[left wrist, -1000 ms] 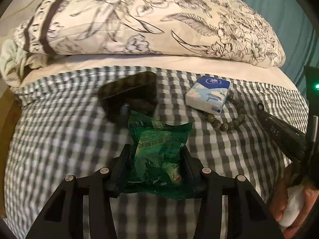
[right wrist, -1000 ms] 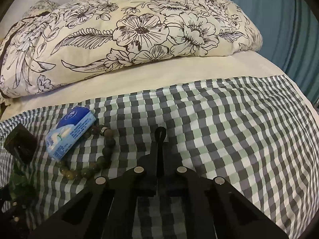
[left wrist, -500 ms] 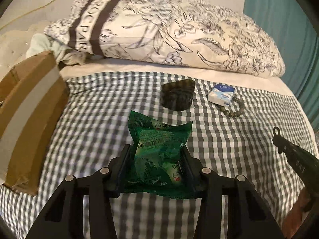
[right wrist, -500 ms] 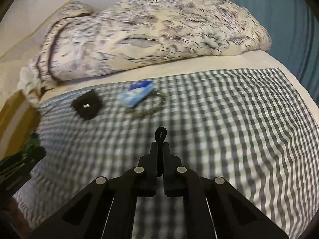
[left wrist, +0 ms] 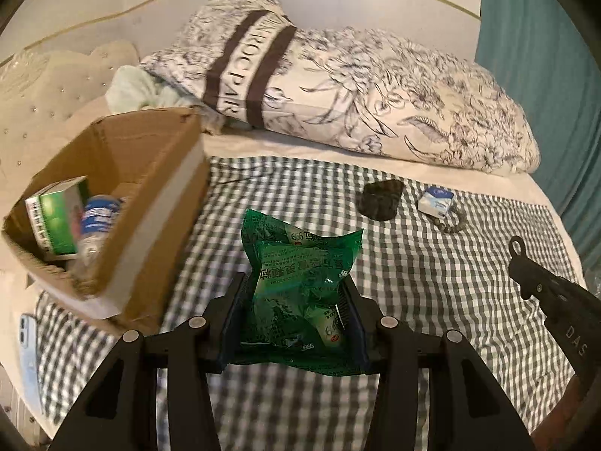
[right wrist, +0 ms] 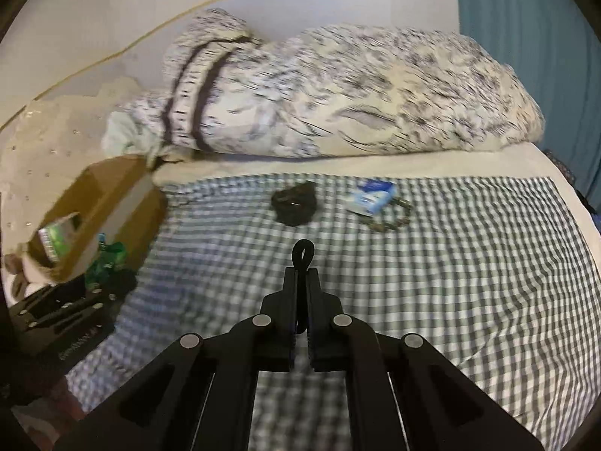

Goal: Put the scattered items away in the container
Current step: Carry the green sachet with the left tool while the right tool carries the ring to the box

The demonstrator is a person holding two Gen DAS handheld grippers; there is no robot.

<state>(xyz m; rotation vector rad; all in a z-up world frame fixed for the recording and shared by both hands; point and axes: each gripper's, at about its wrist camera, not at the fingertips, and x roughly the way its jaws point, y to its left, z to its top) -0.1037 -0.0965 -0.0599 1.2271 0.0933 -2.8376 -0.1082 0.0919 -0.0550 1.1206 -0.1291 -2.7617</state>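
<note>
My left gripper (left wrist: 295, 285) is shut on a crinkled green packet (left wrist: 300, 259) and holds it above the checked blanket, just right of an open cardboard box (left wrist: 157, 203). The box holds a green carton (left wrist: 58, 218) and a bottle (left wrist: 95, 225). My right gripper (right wrist: 302, 272) is shut on a small black loop (right wrist: 302, 253) that sticks out past its tips. It also shows in the left wrist view as the right gripper (left wrist: 526, 274). Farther back lie a black case (right wrist: 295, 203), a blue tissue pack (right wrist: 373, 197) and a bead bracelet (right wrist: 394, 218).
A big floral pillow (left wrist: 375, 105) lies across the head of the bed, with a teal curtain (left wrist: 544, 75) to the right. A pale blue phone (left wrist: 28, 342) lies at the bed's left edge below the box. The checked blanket (right wrist: 469, 282) spreads to the right.
Both grippers have risen, drawn back from the pillow and swung left. The case, tissue pack and bracelet now look small and far. The cardboard box has come into view on the left.
</note>
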